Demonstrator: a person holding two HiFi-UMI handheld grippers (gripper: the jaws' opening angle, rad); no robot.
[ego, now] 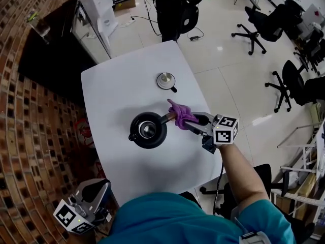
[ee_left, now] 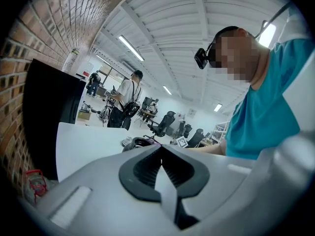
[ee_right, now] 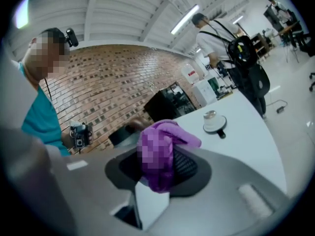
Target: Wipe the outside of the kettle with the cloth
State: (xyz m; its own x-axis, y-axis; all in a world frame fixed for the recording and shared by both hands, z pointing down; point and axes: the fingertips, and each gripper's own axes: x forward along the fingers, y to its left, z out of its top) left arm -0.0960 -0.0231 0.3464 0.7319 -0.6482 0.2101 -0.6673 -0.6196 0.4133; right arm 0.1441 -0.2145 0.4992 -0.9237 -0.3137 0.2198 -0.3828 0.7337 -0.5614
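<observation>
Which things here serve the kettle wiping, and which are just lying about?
In use: kettle; purple cloth; right hand-held gripper, shut on the cloth.
Lying about: lid on the table; office chairs; left hand-held gripper, shut and empty.

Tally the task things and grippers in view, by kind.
Kettle: 1
Lid: 1
Cloth: 1
Grippers: 2, left gripper and right gripper
Total: 5
</observation>
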